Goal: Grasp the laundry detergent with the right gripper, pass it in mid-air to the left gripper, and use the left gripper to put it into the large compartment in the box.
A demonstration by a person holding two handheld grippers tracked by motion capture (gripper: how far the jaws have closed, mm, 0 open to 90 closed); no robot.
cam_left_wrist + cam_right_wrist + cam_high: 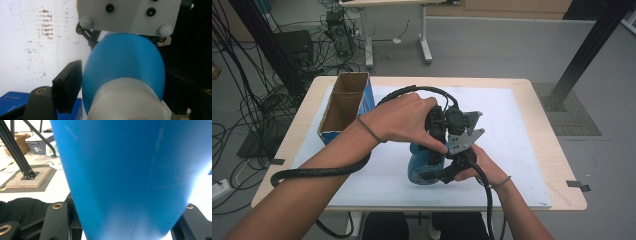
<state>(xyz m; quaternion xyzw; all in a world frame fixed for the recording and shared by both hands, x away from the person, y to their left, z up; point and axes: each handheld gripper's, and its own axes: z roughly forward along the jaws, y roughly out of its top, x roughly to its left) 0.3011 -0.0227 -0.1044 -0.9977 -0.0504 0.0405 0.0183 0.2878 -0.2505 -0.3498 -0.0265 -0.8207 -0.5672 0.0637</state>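
Seen from the high view: both hands meeting over a white mat on the desk, blue bottle lying between them near the front edge, open cardboard box with blue sides at the far left. Left gripper reaching in from above, right gripper from below. From the left gripper view: bottle's blue shoulder and white cap, jaws partly closed around the neck, one pad just beside it, contact not clear. From the right gripper view: jaws clamped on the blue body. No readable writing on the bottle; small white print on the box too blurred to read
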